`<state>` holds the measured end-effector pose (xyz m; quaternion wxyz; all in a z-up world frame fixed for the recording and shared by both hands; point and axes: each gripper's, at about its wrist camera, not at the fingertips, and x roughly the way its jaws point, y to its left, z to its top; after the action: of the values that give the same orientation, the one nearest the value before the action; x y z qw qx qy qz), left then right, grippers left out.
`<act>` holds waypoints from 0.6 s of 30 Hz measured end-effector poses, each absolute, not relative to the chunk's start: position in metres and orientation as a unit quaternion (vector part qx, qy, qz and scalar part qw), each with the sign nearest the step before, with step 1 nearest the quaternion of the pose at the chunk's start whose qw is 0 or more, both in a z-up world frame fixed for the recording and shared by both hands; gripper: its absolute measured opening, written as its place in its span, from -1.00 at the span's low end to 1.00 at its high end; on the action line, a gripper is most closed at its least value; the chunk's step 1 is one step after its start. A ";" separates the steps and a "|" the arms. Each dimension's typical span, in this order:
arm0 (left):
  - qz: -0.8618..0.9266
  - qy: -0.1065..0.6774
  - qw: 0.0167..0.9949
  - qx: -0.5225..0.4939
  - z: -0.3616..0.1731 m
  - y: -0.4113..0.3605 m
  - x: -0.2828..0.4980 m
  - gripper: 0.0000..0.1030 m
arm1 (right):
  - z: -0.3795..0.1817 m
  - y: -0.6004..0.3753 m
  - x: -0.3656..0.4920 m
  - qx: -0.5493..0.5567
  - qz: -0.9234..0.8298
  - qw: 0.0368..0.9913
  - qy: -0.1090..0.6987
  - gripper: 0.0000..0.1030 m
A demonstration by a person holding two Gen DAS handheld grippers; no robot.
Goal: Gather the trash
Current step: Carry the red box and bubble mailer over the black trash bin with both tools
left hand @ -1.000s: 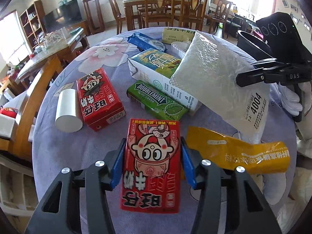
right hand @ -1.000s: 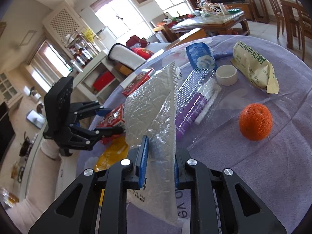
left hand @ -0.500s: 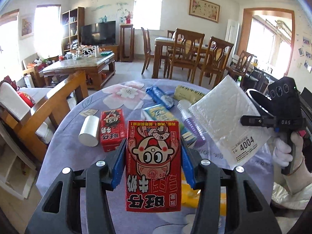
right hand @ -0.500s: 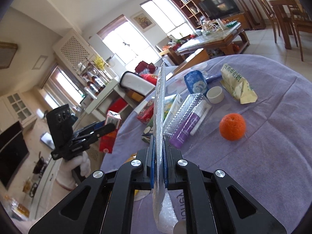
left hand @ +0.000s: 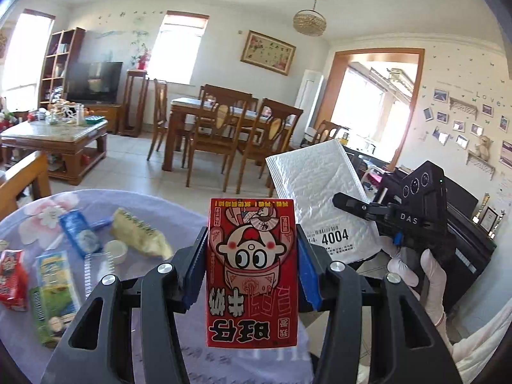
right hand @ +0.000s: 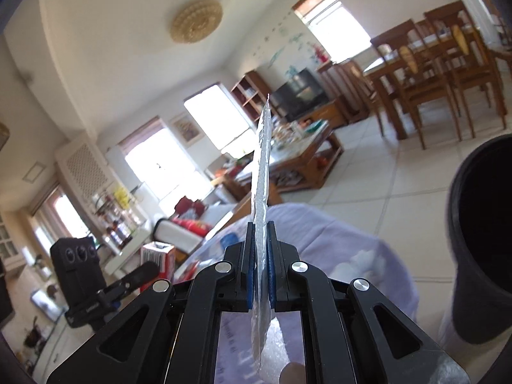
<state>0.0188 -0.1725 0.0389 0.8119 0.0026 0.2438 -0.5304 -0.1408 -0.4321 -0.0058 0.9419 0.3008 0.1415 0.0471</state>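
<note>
Blue-padded fingers of the left gripper clamp a glossy red milk carton upright above the lilac floral tablecloth. Beside it, the right gripper pinches a flat white bubble-wrap mailer, seen edge-on from the wrist. A dark round bin stands just right; wrappers litter the table behind.

I see my left gripper clamped on a red milk carton, held upright at frame centre. At right, my gloved hand holds the right gripper, pinching a white bubble mailer. At lower left, wrappers lie on the purple tablecloth.
</note>
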 end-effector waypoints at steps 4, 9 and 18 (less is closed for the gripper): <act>-0.580 0.250 0.775 0.000 0.035 -0.251 0.004 -0.02 | -0.007 -0.481 -0.181 0.299 -0.042 0.947 0.105 -0.86; -0.622 0.266 0.737 -0.008 0.023 -0.334 -0.010 -0.02 | -0.025 -0.529 -0.220 0.303 -0.149 0.937 0.090 -0.86; -0.642 0.309 0.701 -0.022 -0.017 -0.424 -0.012 -0.02 | -0.077 -0.583 -0.261 0.290 -0.285 0.906 0.114 -0.85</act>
<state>-0.0116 -0.4238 -0.0165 0.7015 -0.0216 0.3085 -0.6421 -0.2606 -0.5829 -0.0774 0.9064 0.2897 0.1144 -0.2855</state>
